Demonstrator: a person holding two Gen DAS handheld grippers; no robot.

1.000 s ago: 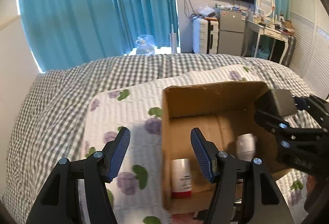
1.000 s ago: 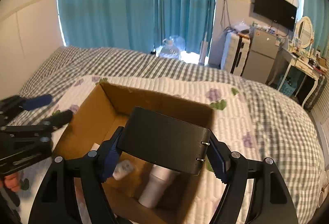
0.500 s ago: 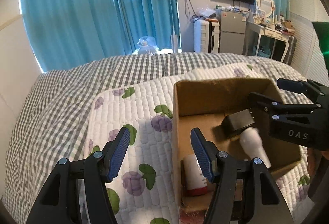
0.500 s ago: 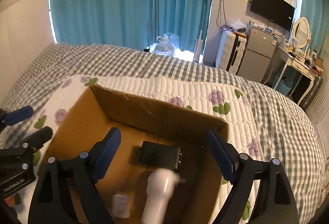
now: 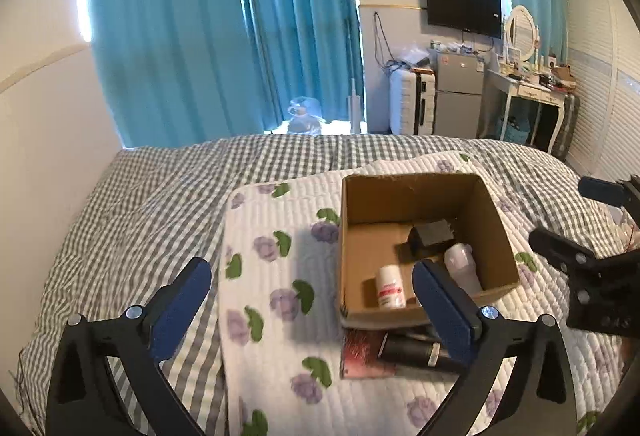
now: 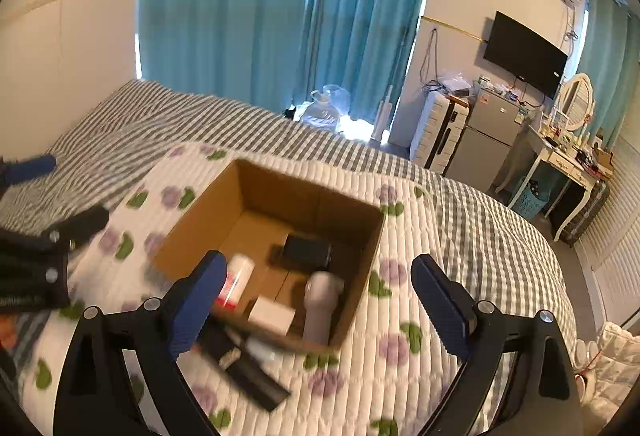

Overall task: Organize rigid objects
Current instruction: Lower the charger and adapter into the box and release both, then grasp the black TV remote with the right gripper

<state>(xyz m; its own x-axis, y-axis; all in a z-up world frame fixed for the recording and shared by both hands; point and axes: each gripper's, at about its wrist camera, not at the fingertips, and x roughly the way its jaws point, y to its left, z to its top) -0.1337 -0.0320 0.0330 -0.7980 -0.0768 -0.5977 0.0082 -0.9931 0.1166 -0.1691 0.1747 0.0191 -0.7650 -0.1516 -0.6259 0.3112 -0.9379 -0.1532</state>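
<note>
**Black case now down in the box, both grippers drawn back**

Since a second ago the flat black case [image 6: 307,251] has left the right gripper [image 6: 320,300] and lies on the floor of the open cardboard box [image 6: 360,260], and both cameras have pulled back from the box. The right gripper's blue ribbed pads stand wide apart with nothing between them; the left gripper [image 5: 312,308] gapes the same way, empty.

Beside the case in the plain brown corrugated box lie a smooth white rounded bottle [image 6: 320,300] and a small white cylinder with a red label [image 6: 236,280]. A pale box-shaped item [image 6: 272,314] at the near wall is blurred.

The box sits on a white quilted cover with purple flowers [image 5: 272,276], over grey gingham bedding [image 5: 132,220]. Near the box, a dark cylinder [image 5: 416,350] and a reddish flat thing [image 5: 362,354] lie partly hidden behind the left gripper's right finger.
</note>
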